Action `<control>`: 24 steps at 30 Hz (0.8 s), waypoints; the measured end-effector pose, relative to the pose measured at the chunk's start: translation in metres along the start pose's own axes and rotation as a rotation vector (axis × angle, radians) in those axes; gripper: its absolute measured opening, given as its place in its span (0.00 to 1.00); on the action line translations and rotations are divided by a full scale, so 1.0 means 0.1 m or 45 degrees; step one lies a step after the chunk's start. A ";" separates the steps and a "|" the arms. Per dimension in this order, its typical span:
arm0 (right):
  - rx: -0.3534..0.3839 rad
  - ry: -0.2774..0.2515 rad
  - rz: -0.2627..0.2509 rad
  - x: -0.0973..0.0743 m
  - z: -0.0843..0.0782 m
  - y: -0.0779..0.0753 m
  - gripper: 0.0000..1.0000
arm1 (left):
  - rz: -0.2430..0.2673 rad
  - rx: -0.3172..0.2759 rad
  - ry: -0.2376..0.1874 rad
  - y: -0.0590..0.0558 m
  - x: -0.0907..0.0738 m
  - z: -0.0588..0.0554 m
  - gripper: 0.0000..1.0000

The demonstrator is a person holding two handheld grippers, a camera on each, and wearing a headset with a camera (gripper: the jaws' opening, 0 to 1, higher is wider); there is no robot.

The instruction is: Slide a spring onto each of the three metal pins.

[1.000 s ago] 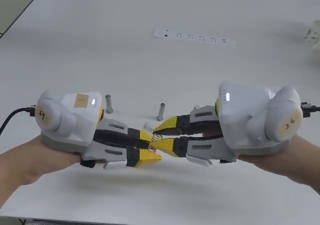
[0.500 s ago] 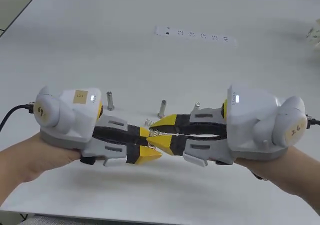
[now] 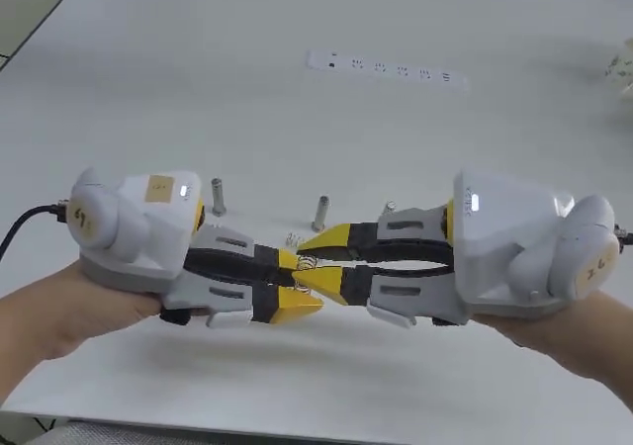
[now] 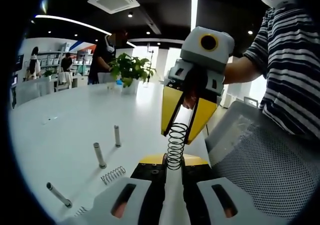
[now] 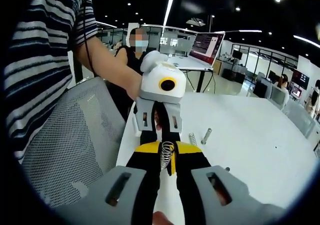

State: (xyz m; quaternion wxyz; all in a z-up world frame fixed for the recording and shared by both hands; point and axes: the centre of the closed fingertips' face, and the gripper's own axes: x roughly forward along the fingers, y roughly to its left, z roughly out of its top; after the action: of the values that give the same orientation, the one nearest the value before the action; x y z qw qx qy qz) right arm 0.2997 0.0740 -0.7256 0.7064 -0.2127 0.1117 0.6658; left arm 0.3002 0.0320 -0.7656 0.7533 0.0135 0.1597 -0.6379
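Observation:
A small steel spring [image 3: 307, 262] hangs above the white table [image 3: 297, 129], between the two grippers that meet tip to tip. My left gripper [image 3: 297, 282] is shut on one end of the spring [image 4: 175, 145]. The yellow jaws of my right gripper [image 3: 315, 262] stand open in a V around the spring's other end [image 5: 166, 155]. Three metal pins stand upright behind the grippers: one on the left [image 3: 218, 197], one in the middle [image 3: 321, 213] and one on the right [image 3: 391, 208]. A loose spring [image 3: 293, 238] lies by the middle pin.
A white power strip [image 3: 386, 71] lies far back on the table. A black cable [image 3: 25, 229] trails from the left gripper. In the left gripper view a mesh chair [image 4: 260, 155] stands at the table's near edge, with a person in a striped shirt [image 4: 290, 60].
The right gripper's body has drifted a little right and lower, and its jaws stand slightly wider around the spring. The left gripper has kept its hold and barely moved.

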 end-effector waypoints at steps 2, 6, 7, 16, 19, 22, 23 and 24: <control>0.005 0.003 0.001 0.00 0.00 0.00 0.11 | 0.000 -0.001 -0.001 0.00 0.00 0.00 0.08; 0.006 0.005 -0.009 -0.01 0.00 -0.02 0.11 | 0.015 -0.010 -0.010 0.02 -0.01 0.01 0.09; 0.006 0.002 -0.015 -0.02 0.01 -0.03 0.11 | 0.021 -0.008 -0.013 0.03 -0.01 0.02 0.09; -0.009 0.014 -0.025 -0.01 0.02 -0.07 0.11 | 0.060 -0.027 -0.026 0.10 -0.04 0.06 0.16; -0.019 0.020 -0.026 0.00 0.02 -0.08 0.11 | 0.068 -0.023 -0.025 0.12 -0.05 0.07 0.18; -0.022 0.021 -0.032 0.01 0.02 -0.10 0.11 | 0.078 -0.020 -0.030 0.14 -0.07 0.09 0.20; -0.023 0.019 -0.034 0.01 0.03 -0.11 0.11 | 0.085 -0.019 -0.032 0.16 -0.07 0.10 0.21; -0.024 0.018 -0.038 0.01 0.03 -0.12 0.11 | 0.090 -0.016 -0.033 0.17 -0.08 0.11 0.23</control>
State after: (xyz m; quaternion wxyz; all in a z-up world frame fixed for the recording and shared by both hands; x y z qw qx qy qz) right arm 0.3111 0.0765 -0.7215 0.7136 -0.2255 0.1071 0.6546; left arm 0.3178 0.0400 -0.7563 0.7774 0.0060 0.1533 -0.6100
